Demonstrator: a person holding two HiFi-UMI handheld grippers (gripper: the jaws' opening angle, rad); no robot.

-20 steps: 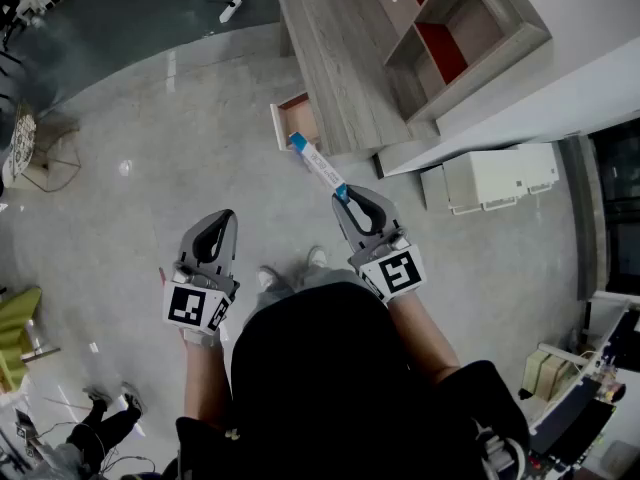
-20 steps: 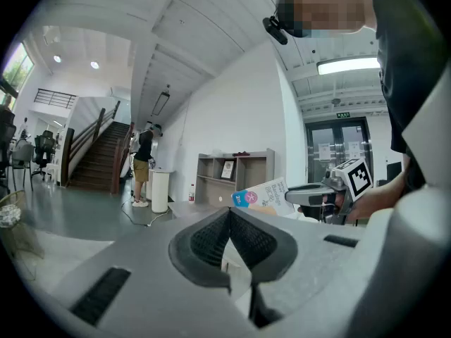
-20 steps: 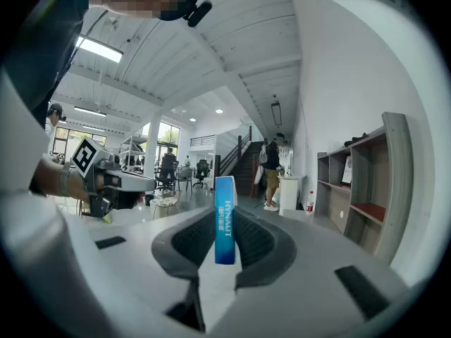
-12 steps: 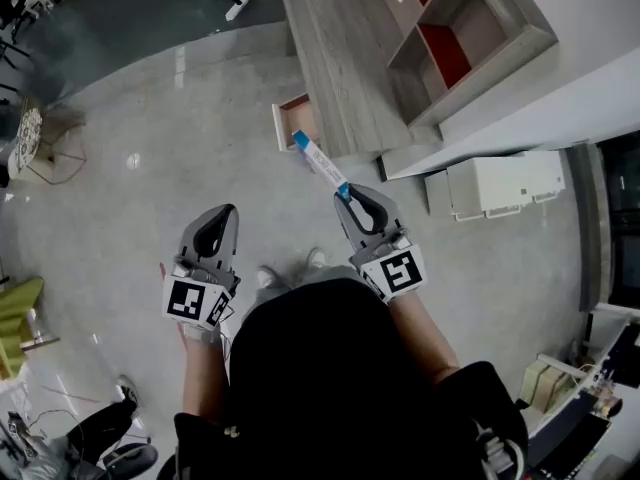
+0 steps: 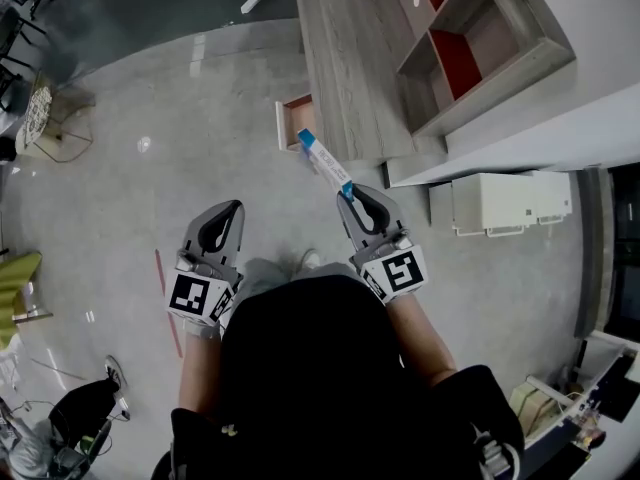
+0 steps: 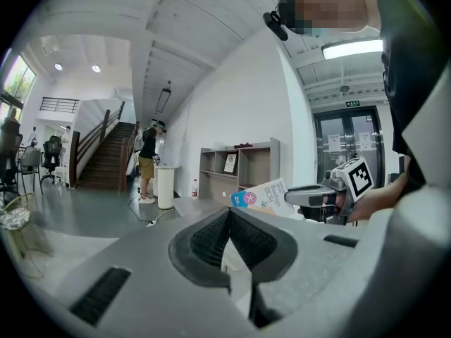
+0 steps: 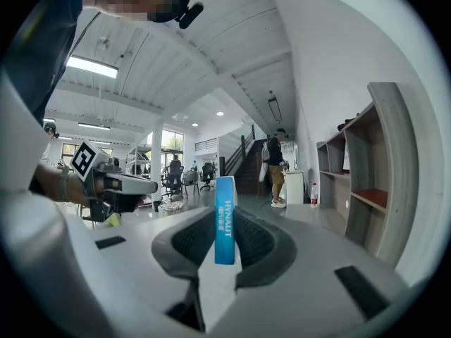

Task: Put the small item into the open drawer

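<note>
The right tongs (image 5: 352, 196) were clamped on the near end of the slim blue-and-white cardboard box (image 5: 322, 160) — likely light, stiff, crushable — held aloft near the open wooden drawer (image 5: 297, 120); the left tongs (image 5: 228, 211) were closed, empty.

The small box (image 5: 322, 160) is white along its broad face with bright blue ends, and its narrow edge is blue with white lettering. The right gripper (image 5: 350, 197) and left gripper (image 5: 230, 209) are grey with darker ribbed fingers (image 7: 189, 242), each bearing a white cube (image 5: 398, 271) printed with black square markers. The desk (image 5: 345, 58) is grey wood grain, the shelf unit (image 5: 520, 58) grey with red inside. The open drawer (image 5: 297, 118) is reddish brown within, the floor (image 5: 180, 168) glossy grey, and the person's top (image 5: 310, 378) black.
</note>
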